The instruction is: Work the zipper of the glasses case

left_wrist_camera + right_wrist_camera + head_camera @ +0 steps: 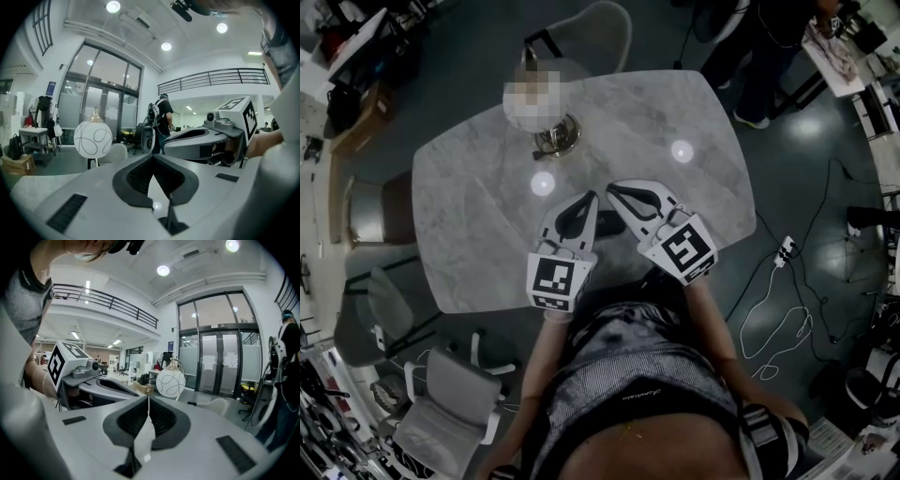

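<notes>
In the head view a small dark object [607,223], which may be the glasses case, lies on the marble table [478,206] near its front edge, partly hidden between my two grippers. My left gripper [592,195] is shut with nothing in it, just left of the dark object. My right gripper [612,188] is also shut and empty, just right of it. Both point away from me, tips close together. In the left gripper view the closed jaws [152,157] meet with the right gripper [206,140] alongside. The right gripper view shows its closed jaws [148,399] and the left gripper [93,380]. Neither view shows the case.
A globe lamp [555,139] stands on the table's far side, also visible as a lamp [93,139] and lamp [170,383] in the gripper views. Chairs [591,33] ring the table. A person [769,47] stands at the far right. Cables [778,309] lie on the floor.
</notes>
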A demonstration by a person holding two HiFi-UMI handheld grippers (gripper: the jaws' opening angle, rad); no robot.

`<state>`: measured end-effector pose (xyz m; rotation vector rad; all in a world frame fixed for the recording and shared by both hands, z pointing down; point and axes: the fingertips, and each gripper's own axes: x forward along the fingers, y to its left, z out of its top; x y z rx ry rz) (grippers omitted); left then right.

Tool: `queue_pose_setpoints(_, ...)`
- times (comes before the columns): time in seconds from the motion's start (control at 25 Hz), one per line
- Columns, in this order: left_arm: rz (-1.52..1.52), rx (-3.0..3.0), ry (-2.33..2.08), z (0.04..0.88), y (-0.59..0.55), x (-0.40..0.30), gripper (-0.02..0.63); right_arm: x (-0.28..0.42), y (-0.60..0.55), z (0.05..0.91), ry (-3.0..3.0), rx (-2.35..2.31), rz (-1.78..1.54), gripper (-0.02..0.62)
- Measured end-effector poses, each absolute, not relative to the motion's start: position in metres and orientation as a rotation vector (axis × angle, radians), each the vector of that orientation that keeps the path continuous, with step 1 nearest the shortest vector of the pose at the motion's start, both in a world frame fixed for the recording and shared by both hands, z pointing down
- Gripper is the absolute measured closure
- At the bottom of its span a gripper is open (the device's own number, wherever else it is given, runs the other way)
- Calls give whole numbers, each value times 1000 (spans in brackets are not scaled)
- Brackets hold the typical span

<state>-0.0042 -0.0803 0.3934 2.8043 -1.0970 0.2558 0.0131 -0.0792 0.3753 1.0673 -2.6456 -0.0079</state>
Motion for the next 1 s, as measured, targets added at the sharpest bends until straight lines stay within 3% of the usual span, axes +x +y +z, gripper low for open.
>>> queue_pose_setpoints(1.0,190,2786,-1183,374,-81,-2,600,13,-77,366,-2674,1043,-9,534)
